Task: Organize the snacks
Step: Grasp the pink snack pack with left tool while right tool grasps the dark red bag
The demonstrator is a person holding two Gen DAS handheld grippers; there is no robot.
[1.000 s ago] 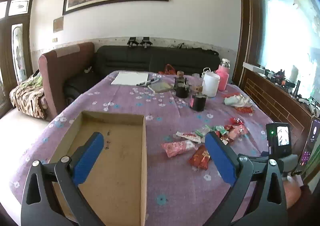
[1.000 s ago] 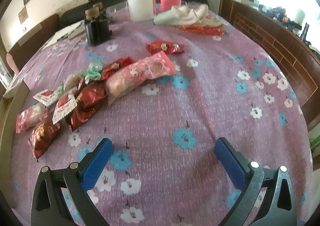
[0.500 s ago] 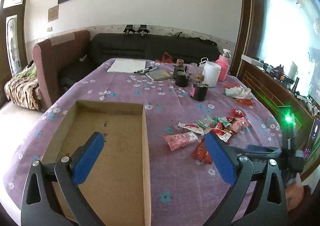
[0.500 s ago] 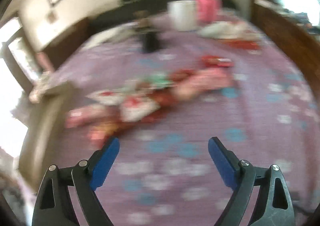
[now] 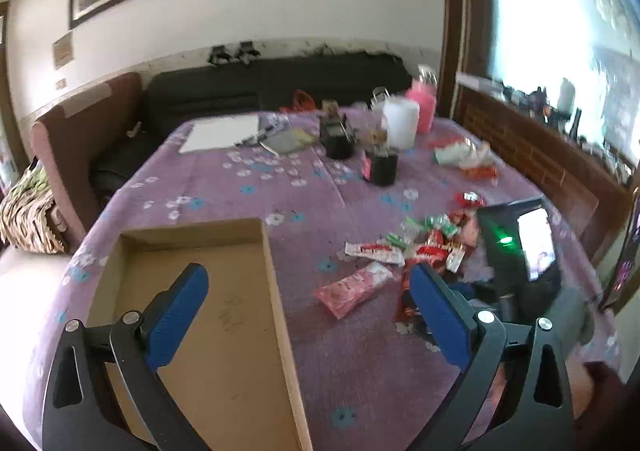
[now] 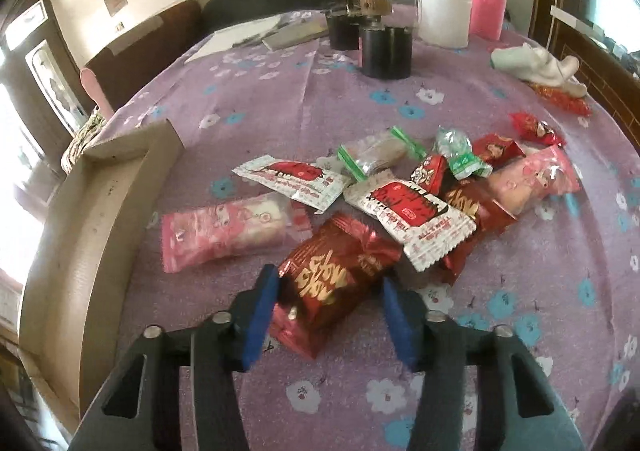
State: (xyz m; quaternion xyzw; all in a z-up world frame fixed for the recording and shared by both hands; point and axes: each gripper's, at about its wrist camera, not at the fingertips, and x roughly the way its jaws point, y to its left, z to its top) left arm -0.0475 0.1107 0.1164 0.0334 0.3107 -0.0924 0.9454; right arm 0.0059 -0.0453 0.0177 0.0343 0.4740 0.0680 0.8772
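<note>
The right gripper (image 6: 326, 311) straddles the red snack packet (image 6: 334, 283) beside the cardboard box (image 6: 80, 219), fingers part-open and not yet gripping, so closing and lifting it boxward seems next, while the left gripper (image 5: 308, 315) hangs wide open, empty, over the box's edge.

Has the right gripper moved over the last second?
Yes. The right gripper has swung left toward the cardboard box and closed in on the snack pile; its pads now straddle the dark red snack packet, not yet clamped.
</note>
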